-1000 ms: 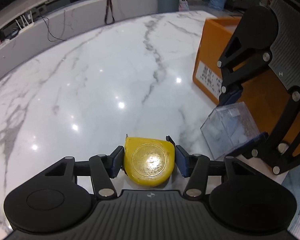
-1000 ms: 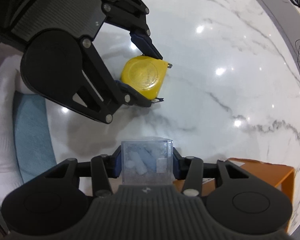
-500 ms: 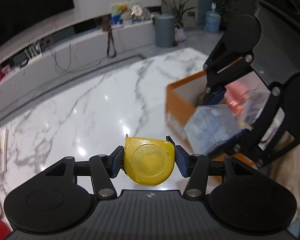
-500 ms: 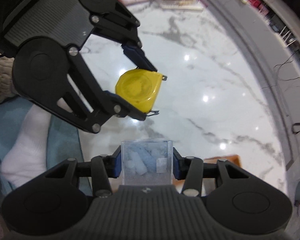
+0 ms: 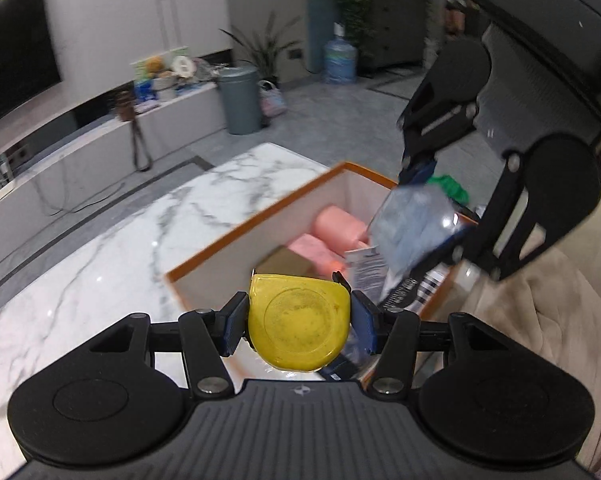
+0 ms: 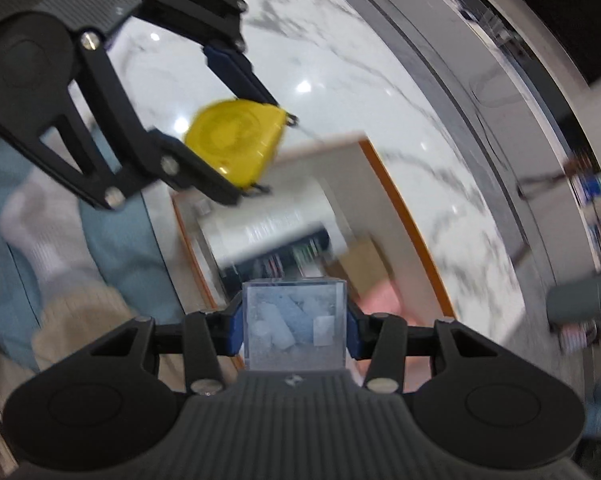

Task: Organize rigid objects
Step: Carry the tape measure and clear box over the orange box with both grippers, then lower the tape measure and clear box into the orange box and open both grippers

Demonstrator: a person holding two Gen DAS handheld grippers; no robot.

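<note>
Held above the open orange box (image 5: 236, 240) at the marble tabletop's edge, the left gripper (image 5: 299, 320) clamps a hard, smooth yellow tape measure (image 5: 298, 322) by its flat sides, while the right gripper (image 6: 294, 330) pinches a rigid, probably light and slippery clear plastic case (image 6: 294, 328) across its side walls.

The surface (image 5: 112, 240) at the left of the frame is polished white marble with grey veins, glossy enough to mirror the ceiling lights. The tape measure (image 5: 298, 326) has a smooth yellow plastic shell, slightly scuffed. The small box (image 6: 294, 324) is clear hard plastic with frosted, dusty walls. The orange box (image 5: 236, 236) looks like matt cardboard, white inside. Each hand-held gripper, left (image 5: 298, 326) and right (image 6: 294, 324), is matt black plastic with ribbed body, metal screws and blue pads (image 5: 236, 322).
</note>
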